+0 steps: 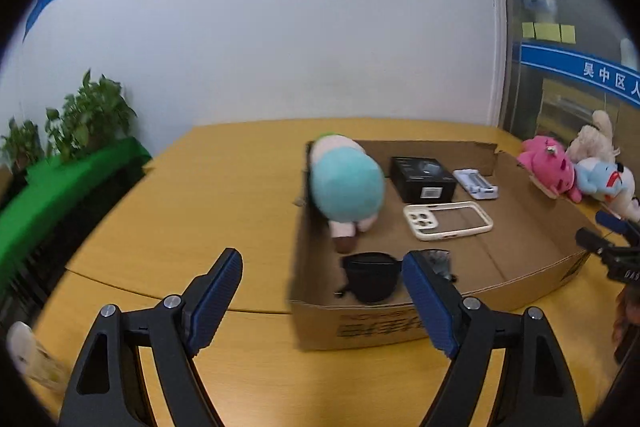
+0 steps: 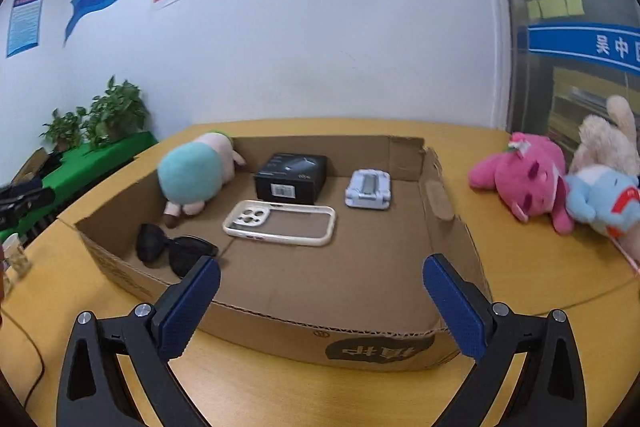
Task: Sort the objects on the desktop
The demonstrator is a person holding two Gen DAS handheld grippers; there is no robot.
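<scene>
**Both grippers spread and empty over a half-filled cardboard box**

Blue-padded fingers fill the bottom of each view. One left gripper (image 1: 322, 291) hangs with its jaws wide apart, holding nothing, over the near left corner of the single cardboard box (image 2: 280, 323). One right gripper (image 2: 322, 301) is likewise spread and empty, just above the box's near wall.

Five things lie inside the box. One teal and cream plush toy (image 2: 192, 179) leans in the far left corner, partly over the left wall. One pair of dark sunglasses (image 2: 172, 249) lies at the near left, just beside the plush toy's feet. One black carton (image 2: 290, 177) sits near the back wall. One small pale blue stand (image 2: 367, 189) is right of it, apart from it. One cream phone case (image 2: 280, 223) lies flat in front of the carton, camera cutout to the left.

Three more plush toys rest on the yellow tabletop (image 2: 520, 267) right of the box: one pink (image 2: 524, 179), one light blue (image 2: 600, 199), one beige (image 2: 608, 139), bunched together and touching. Two potted plants (image 2: 100, 119) stand at the far left.
</scene>
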